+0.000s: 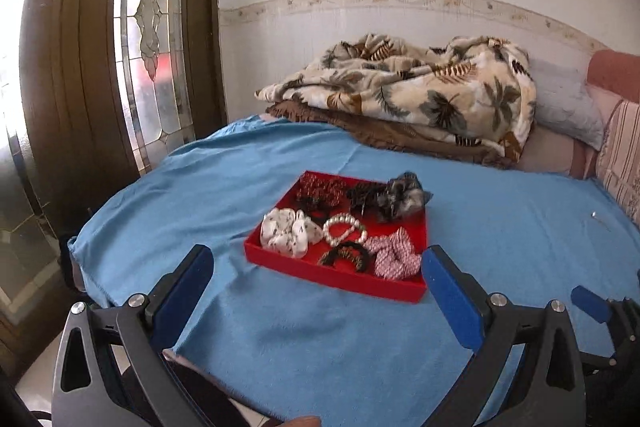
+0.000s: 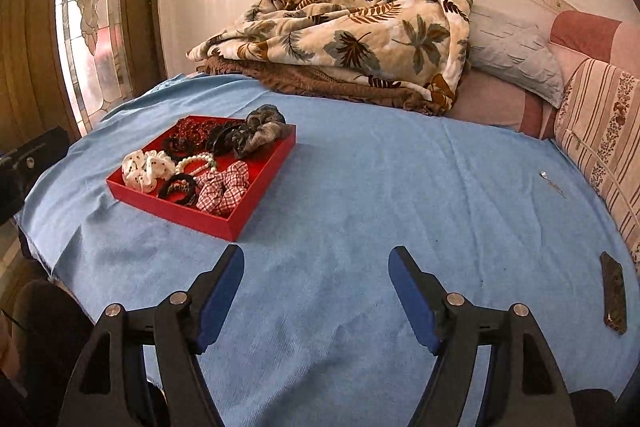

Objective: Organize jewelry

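The red tray (image 1: 256, 246) sits on the blue sheet (image 1: 280, 327) of the bed and serves as the landmark here. Left of the tray, a glazed door panel (image 1: 152, 39) glares so brightly that its edge washes out. Inside the tray, at its near left, lies a white scrunchie (image 1: 289, 233); just right of it a pearl bracelet (image 1: 344, 229), with a dark beaded hair tie (image 1: 347, 255) in front of that, and a red checked scrunchie (image 1: 394, 255) at the near right corner. At the tray's far side, dark red and black pieces (image 1: 320, 191) tangle together and cannot be told apart; a grey scrunchie (image 1: 404, 195) overhangs the far right rim.

Nearer the camera than the tray, the left tool (image 1: 318, 281) hangs with its blue pads wide apart, nothing between them. The right tool (image 2: 316, 281) is right of the tray, its pads likewise spread and empty over bare sheet; in the left wrist view only its blue tip shows at the frame edge.

Behind the tray a leaf-print blanket (image 2: 360, 39) is heaped. Far right of the tray lies a small shiny object (image 2: 550, 181), too small to identify, and a dark flat phone-like thing (image 2: 614, 293).
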A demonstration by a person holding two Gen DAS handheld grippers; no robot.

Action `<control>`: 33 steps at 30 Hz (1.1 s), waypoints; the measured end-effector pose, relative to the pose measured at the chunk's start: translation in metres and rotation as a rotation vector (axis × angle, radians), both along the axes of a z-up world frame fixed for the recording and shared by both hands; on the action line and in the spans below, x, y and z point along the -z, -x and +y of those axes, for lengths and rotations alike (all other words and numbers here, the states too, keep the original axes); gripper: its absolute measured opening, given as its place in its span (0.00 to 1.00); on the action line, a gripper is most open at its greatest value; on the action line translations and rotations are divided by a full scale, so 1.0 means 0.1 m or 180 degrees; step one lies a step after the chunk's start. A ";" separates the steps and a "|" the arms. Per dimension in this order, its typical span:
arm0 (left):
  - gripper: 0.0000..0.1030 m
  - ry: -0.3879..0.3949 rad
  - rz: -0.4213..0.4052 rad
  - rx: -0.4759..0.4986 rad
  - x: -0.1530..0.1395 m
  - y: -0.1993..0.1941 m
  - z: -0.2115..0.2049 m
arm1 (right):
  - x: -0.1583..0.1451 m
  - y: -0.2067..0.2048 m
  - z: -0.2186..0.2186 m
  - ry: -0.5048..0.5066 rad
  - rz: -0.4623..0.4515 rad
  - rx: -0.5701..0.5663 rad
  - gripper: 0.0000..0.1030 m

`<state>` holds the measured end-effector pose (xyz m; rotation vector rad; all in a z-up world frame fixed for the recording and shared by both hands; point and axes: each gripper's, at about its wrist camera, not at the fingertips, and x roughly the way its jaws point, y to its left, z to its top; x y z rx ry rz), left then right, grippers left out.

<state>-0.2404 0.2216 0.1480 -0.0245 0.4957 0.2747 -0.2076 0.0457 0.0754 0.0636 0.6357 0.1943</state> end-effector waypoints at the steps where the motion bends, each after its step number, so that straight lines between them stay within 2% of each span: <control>1: 1.00 -0.0011 0.0032 -0.0006 0.02 0.00 0.00 | 0.00 0.01 0.01 0.0007 0.0003 -0.0004 0.78; 11: 1.00 0.0098 0.0365 0.0146 0.23 -0.06 -0.03 | 0.02 0.06 0.02 0.0064 0.0025 0.0076 0.81; 21: 1.00 0.0185 0.0583 0.0141 0.38 -0.11 0.04 | 0.06 0.05 0.10 0.0148 0.0082 0.0070 0.83; 33: 1.00 0.0197 0.0668 0.0183 0.45 -0.14 0.03 | 0.10 0.05 0.10 0.0144 0.0126 0.0082 0.84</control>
